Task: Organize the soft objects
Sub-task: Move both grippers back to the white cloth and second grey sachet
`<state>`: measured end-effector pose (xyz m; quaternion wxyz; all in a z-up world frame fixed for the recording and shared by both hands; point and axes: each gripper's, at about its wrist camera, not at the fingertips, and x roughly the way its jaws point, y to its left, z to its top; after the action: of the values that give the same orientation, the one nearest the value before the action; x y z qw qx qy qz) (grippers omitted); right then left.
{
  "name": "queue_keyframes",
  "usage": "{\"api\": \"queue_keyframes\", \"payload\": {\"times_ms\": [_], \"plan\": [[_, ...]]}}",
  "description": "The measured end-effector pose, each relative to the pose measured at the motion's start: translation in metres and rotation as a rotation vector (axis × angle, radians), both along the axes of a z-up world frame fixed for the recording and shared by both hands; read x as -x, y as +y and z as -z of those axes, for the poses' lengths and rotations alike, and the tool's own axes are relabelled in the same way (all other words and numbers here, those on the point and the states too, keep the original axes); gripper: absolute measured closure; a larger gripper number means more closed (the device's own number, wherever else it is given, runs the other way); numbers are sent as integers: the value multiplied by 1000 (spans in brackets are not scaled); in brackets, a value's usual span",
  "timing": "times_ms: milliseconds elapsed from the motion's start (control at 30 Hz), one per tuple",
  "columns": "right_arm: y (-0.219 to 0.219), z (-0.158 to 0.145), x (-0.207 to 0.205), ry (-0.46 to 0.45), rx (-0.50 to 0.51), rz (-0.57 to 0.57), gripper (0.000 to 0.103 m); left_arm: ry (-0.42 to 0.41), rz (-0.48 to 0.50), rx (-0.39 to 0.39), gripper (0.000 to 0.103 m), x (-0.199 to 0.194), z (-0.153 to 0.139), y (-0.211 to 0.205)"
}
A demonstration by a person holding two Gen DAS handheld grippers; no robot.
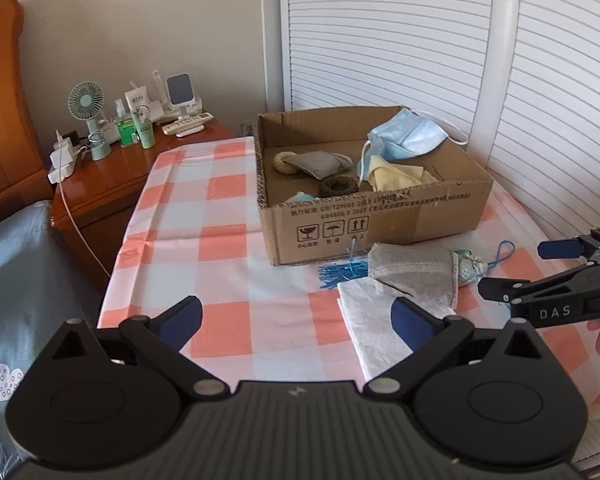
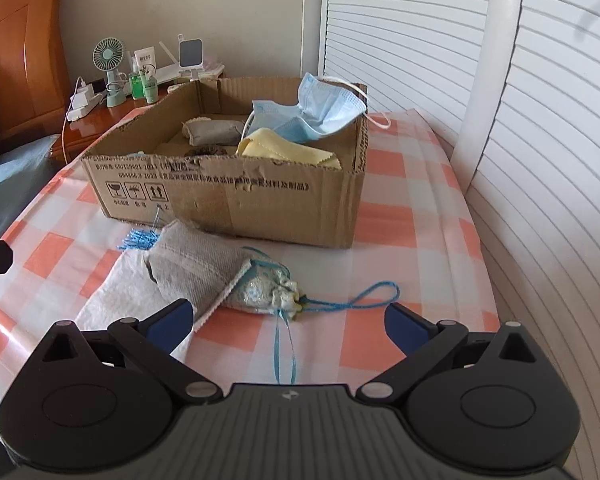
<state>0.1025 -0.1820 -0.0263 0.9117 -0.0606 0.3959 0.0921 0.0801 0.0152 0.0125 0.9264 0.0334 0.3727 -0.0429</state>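
The grey pouch (image 2: 198, 270) is lying just ahead of the right gripper (image 2: 288, 322), slightly to its left, long axis slanting across. Both the right gripper and the left gripper (image 1: 298, 322) are standing wide apart, holding nothing; the right one is nearer.

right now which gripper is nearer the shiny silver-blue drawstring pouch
Right. The right gripper sits just short of the shiny silver-blue drawstring pouch; the left gripper is farther off to its left.
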Motion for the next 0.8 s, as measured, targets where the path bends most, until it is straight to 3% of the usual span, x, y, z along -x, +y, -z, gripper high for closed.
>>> {"api": "queue_keyframes", "payload": {"times_ms": [400, 633, 800], "plan": [[-12, 31, 19, 33, 108, -56, 0, 148, 150, 37, 3, -41, 41, -55], [-22, 35, 26, 33, 58, -83, 0, 187, 216, 19, 3, -48, 58, -77], [-23, 36, 26, 28, 50, -79, 0, 215, 208, -16, 2, -51, 71, -79]]}}
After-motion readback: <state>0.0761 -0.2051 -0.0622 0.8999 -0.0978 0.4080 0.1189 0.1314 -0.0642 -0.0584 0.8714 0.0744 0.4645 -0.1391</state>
